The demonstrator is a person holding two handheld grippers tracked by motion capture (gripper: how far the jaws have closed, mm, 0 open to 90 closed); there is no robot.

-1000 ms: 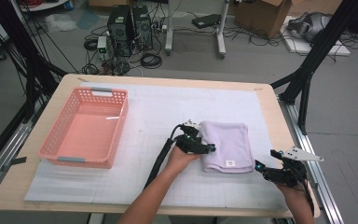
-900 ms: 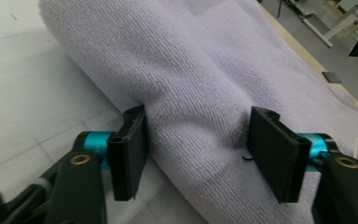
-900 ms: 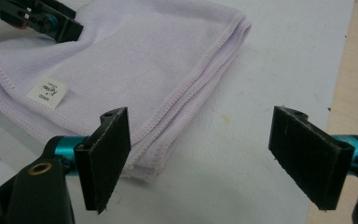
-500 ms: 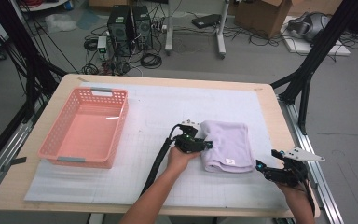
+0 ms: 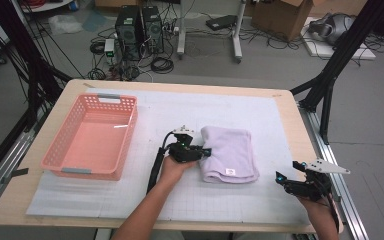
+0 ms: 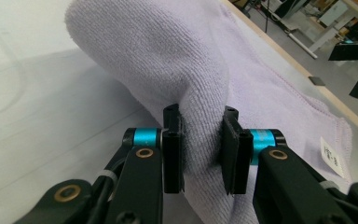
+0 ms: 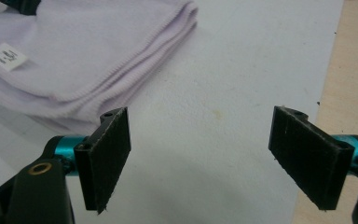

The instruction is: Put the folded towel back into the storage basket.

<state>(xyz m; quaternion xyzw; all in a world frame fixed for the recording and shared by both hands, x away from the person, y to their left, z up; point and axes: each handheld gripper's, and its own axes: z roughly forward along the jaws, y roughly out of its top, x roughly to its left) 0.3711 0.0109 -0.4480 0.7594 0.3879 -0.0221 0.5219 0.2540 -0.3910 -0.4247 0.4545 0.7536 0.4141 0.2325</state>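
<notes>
left claw point(image 5: 206, 151) just clamped the towel's point(image 5: 232, 152) near-left fold; basket point(image 5: 91, 140) waits at nine o'clock (right claw point(image 5: 281, 180) spread, idle).

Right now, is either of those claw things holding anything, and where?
The left gripper pinches the folded lavender towel at its left edge. The right gripper is open, holding nothing.

Both grippers are showing black jaws with flat, dark pads, shiny blue rings and small brass screws. The left gripper point(image 5: 206, 151) is trailing a thick black cable. The right gripper point(image 5: 278, 177) is wearing a grey three-cornered plate on top. The arms are showing no sleeves.
</notes>
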